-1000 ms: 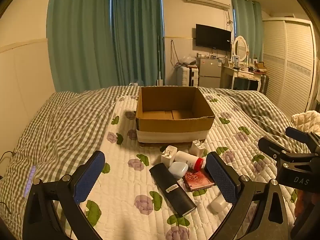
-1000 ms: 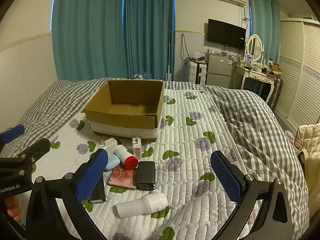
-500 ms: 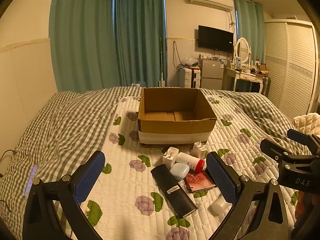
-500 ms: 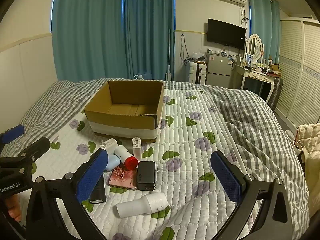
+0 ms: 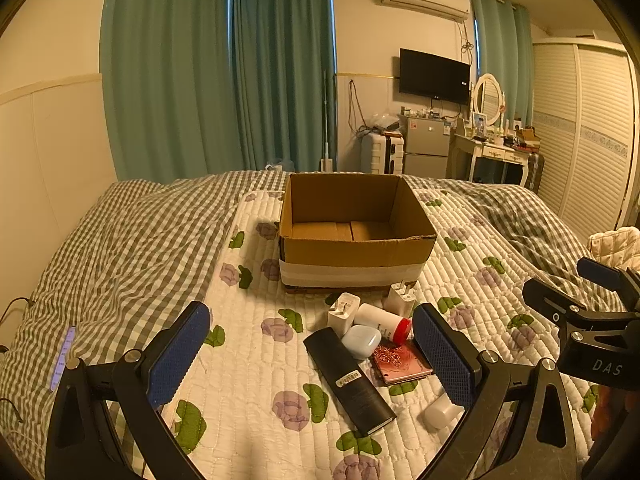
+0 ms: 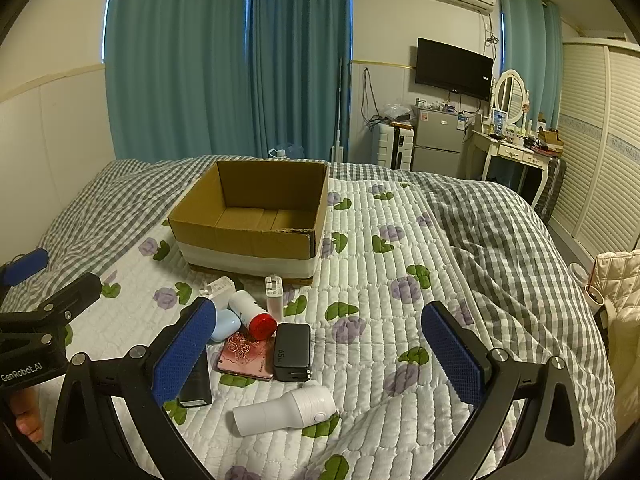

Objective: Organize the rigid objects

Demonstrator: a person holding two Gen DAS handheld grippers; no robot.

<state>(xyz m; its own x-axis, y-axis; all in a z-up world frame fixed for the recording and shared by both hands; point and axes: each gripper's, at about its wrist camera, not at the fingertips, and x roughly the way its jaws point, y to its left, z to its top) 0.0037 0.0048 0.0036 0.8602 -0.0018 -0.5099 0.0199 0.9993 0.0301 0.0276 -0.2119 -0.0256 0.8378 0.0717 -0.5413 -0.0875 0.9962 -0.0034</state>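
Little has moved over the last second: only the left view has drifted slightly, and nothing on the bed [image 6: 400, 280] has shifted. Cardboard box [image 5: 356, 236] sits empty mid-bed. Left gripper [image 5: 312, 360] and right gripper [image 6: 320, 354] both hover spread wide, holding nothing. Just before the box lies the untouched cluster: black case [image 5: 348, 380], white bottle [image 6: 286, 408], power bank [image 6: 292, 352], pink notebook [image 6: 246, 354], red-capped bottle [image 6: 254, 312]. Sorting appears not yet begun.

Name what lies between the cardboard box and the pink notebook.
In the right wrist view, two white chargers and a red-capped bottle lie between the cardboard box and the pink notebook.
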